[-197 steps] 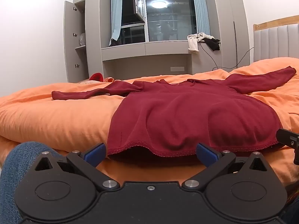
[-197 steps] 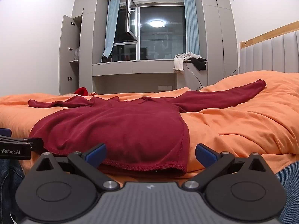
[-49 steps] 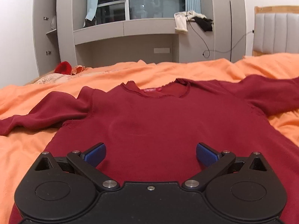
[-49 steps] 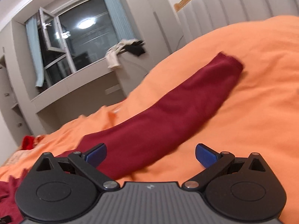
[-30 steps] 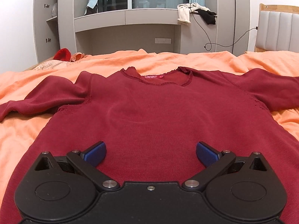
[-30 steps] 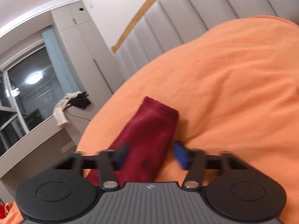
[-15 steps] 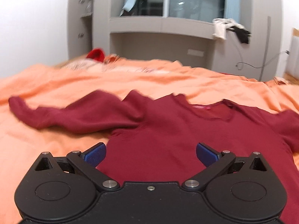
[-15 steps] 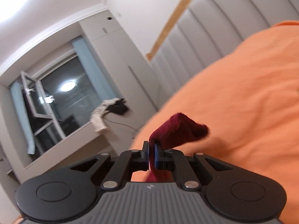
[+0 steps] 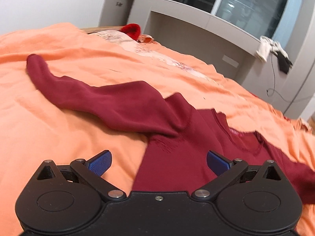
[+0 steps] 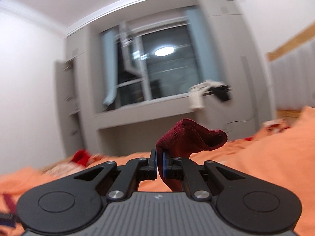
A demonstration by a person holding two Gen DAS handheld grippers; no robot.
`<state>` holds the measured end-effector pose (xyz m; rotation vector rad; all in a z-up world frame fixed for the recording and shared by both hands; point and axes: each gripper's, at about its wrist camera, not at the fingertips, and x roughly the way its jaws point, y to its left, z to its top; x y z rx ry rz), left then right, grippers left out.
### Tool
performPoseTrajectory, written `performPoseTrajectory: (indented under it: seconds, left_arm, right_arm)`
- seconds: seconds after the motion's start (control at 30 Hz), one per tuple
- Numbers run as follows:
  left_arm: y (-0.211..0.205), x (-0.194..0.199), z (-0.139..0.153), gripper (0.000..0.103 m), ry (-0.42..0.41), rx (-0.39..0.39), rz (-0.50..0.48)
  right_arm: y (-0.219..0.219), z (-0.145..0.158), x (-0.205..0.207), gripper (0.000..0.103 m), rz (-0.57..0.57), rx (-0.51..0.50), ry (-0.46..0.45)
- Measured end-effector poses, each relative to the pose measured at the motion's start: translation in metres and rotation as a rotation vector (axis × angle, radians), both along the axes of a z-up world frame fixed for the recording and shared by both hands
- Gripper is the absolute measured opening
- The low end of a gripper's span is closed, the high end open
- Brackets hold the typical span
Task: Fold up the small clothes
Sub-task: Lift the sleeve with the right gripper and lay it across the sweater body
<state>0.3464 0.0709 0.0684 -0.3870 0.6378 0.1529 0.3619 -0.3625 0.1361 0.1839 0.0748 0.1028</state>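
A dark red long-sleeved top (image 9: 177, 149) lies spread on the orange bedcover (image 9: 59, 129). In the left wrist view its left sleeve (image 9: 94, 98) stretches away to the upper left, and the neckline sits at the right. My left gripper (image 9: 158, 161) hangs open just above the armpit area, nothing between its blue pads. In the right wrist view my right gripper (image 10: 159, 164) is shut on the cuff of the other sleeve (image 10: 193, 135), which is lifted off the bed and flops over to the right above the fingers.
Grey built-in cupboards and a window ledge (image 9: 196, 19) stand beyond the bed, with clothes (image 9: 273, 53) draped on the ledge and a cable hanging below. A red item (image 9: 132, 29) lies at the bed's far side. A padded headboard (image 10: 295, 82) rises at the right.
My right gripper closed on the sleeve cuff, lifted it off the bed and swung toward the window. My left gripper shifted left from over the chest to the left armpit and rolled.
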Motion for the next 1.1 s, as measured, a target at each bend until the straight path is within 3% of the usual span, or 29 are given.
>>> performPoseTrajectory:
  seconds: [0.1,0.23,0.47,0.63,0.83,0.93,1.0,1.07,1.1]
  left_arm:
    - [0.008,-0.001,0.004,0.102,-0.011,-0.033,0.018]
    - [0.017,-0.004,0.009,0.102,-0.034,-0.050,0.040]
    - [0.025,-0.005,0.012,0.102,-0.045,-0.067,0.069]
    - [0.026,-0.005,0.012,0.102,-0.044,-0.066,0.067]
    - [0.025,-0.003,0.010,0.102,-0.040,-0.054,0.058]
    - [0.021,-0.002,0.008,0.102,-0.033,-0.044,0.044]
    - [0.016,-0.001,0.006,0.102,-0.027,-0.031,0.025]
    - [0.011,-0.001,0.003,0.102,-0.023,-0.022,0.000]
    - [0.008,0.000,0.002,0.102,-0.018,-0.015,-0.011]
  right_arm:
    - [0.047,0.003,0.010,0.006,0.089,-0.114,0.040]
    - [0.122,-0.007,0.012,0.006,0.157,-0.391,0.069]
    - [0.225,-0.057,-0.026,0.006,0.285,-0.692,0.112]
    - [0.264,-0.083,-0.046,0.005,0.402,-0.776,0.143]
    - [0.276,-0.106,-0.069,0.007,0.494,-0.892,0.168]
    - [0.272,-0.114,-0.079,0.021,0.535,-0.888,0.196]
    - [0.265,-0.116,-0.085,0.039,0.535,-0.878,0.208]
    - [0.254,-0.114,-0.091,0.049,0.532,-0.840,0.217]
    - [0.247,-0.112,-0.092,0.059,0.534,-0.811,0.229]
